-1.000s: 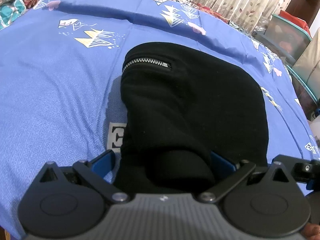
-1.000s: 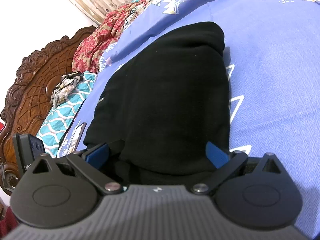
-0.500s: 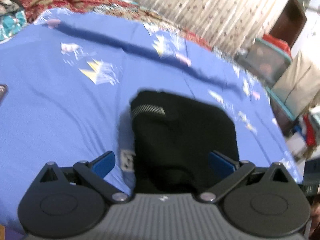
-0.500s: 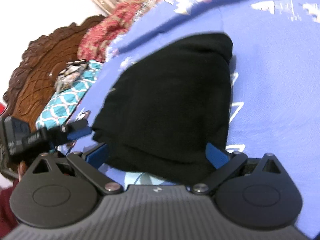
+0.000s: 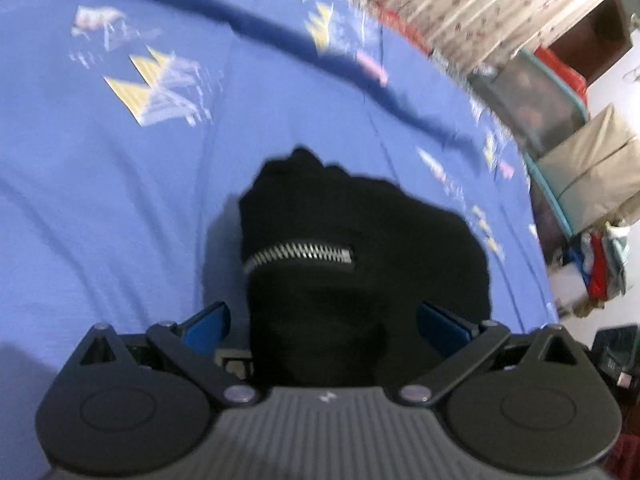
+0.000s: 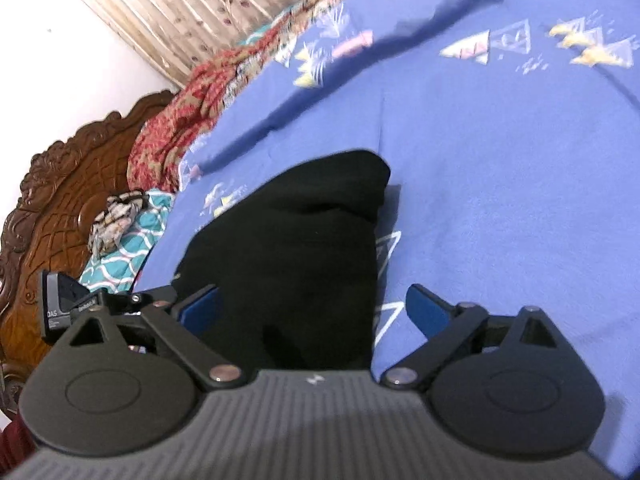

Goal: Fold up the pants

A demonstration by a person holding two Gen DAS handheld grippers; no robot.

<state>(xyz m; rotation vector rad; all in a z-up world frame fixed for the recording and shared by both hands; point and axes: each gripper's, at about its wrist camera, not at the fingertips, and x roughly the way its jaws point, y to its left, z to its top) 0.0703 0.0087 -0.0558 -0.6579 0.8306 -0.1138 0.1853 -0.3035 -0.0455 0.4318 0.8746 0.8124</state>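
Note:
The black pants (image 5: 360, 240) lie folded in a compact bundle on the blue bedsheet (image 5: 100, 200), a silver zipper (image 5: 298, 252) on top. My left gripper (image 5: 324, 320) is open, its blue pads either side of the bundle's near edge. In the right wrist view the pants (image 6: 296, 248) lie between and ahead of my open right gripper (image 6: 312, 304), which holds nothing. The left gripper's body shows at that view's left edge (image 6: 72, 300).
A carved wooden headboard (image 6: 52, 208), a teal patterned pillow (image 6: 120, 256) and a red patterned blanket (image 6: 192, 100) lie at the bed's far side. Curtains (image 5: 460, 4) hang behind. Storage boxes (image 5: 560, 108) stand beyond the bed's right edge.
Both grippers have pulled back and up from the pants, so the bundle looks smaller. The zipper edge has come over onto the near top of the bundle. Both stay open.

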